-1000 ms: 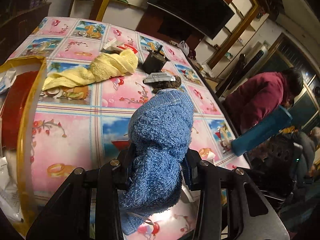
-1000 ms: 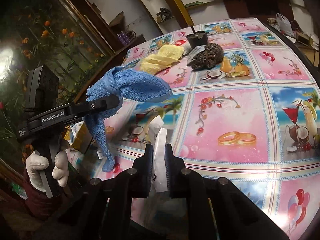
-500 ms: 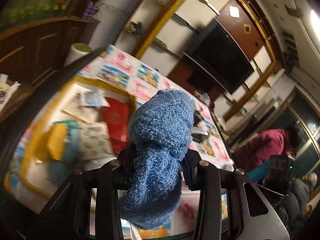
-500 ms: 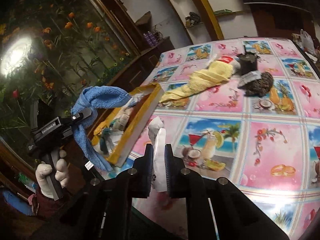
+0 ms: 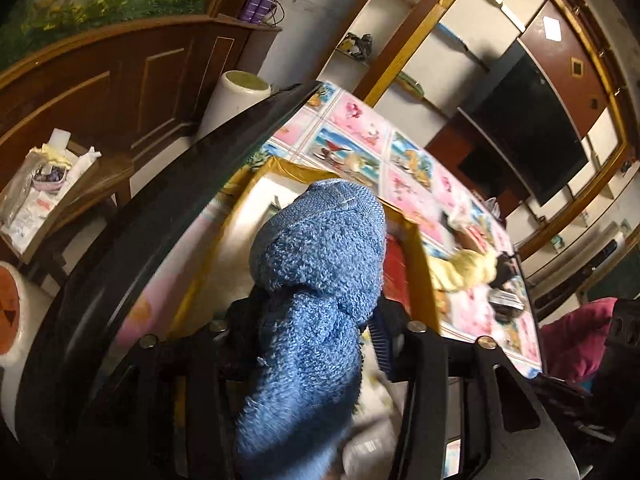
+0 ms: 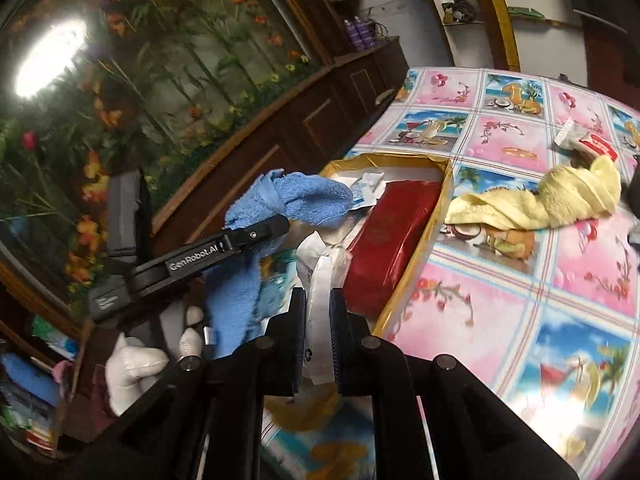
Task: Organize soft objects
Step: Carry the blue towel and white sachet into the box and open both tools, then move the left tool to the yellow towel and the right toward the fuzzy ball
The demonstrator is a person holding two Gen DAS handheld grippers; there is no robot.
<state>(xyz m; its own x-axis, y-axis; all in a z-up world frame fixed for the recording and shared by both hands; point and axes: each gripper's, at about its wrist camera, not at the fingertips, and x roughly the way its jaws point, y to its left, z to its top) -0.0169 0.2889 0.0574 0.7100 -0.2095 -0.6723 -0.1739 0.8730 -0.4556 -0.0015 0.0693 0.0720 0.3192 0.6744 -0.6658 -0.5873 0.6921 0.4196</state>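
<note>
- Gripping the knotted blue towel (image 5: 320,280), the left tool (image 5: 312,328) had just been widening its jaws; the cloth sat between them, and the right pad seemed clear of it, though blur left contact uncertain.
- The right tool (image 6: 318,320) stood pressed together, pinching a white packet (image 6: 320,280).
- A white-gloved hand (image 6: 136,364) held the left tool's handle.
- The blue towel hung over the yellow-rimmed tray (image 6: 436,216), above a red box (image 6: 392,232) and scattered white sachets (image 6: 366,188).
- Beyond the tray, a yellow towel (image 6: 560,200) lay twisted on the picture-printed desk (image 6: 540,280), near a red-and-white wrapper (image 6: 588,142).
</note>
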